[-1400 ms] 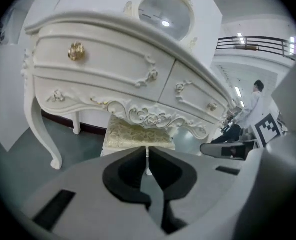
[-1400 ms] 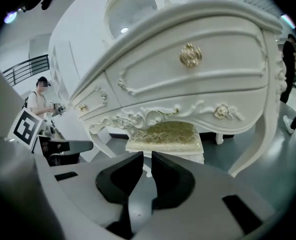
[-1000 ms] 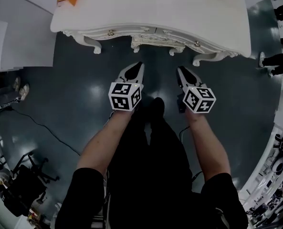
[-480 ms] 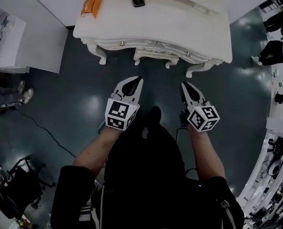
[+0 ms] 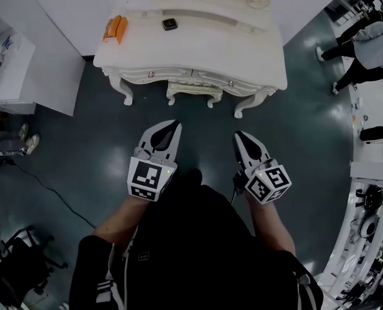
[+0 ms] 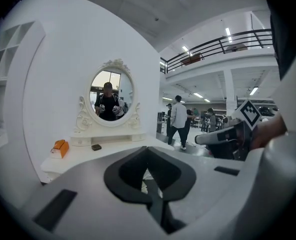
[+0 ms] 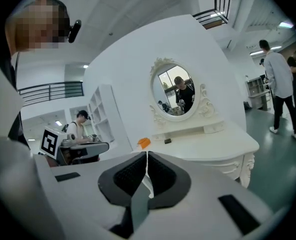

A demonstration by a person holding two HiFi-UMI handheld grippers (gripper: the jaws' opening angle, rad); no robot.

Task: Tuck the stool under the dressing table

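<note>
The dressing table (image 5: 191, 44) is white and carved, and stands on the dark floor (image 5: 81, 141) against a white wall. It has a bowed front, gold drawer knobs and curved legs. An oval mirror (image 7: 175, 93) in a scrolled frame rises upright at its back. The stool (image 5: 191, 94) sits upright under the middle of the table's front, between its front legs (from above only a carved white rail and two short curled legs show).

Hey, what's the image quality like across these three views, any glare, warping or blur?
Head view: wide-angle bending bows the dressing table; pale light reflections on the dark floor. Left gripper view: black fisheye corners, mirror fairly sharp, left gripper close and soft. Right gripper view: same fisheye, mosaic patch top left.
</note>
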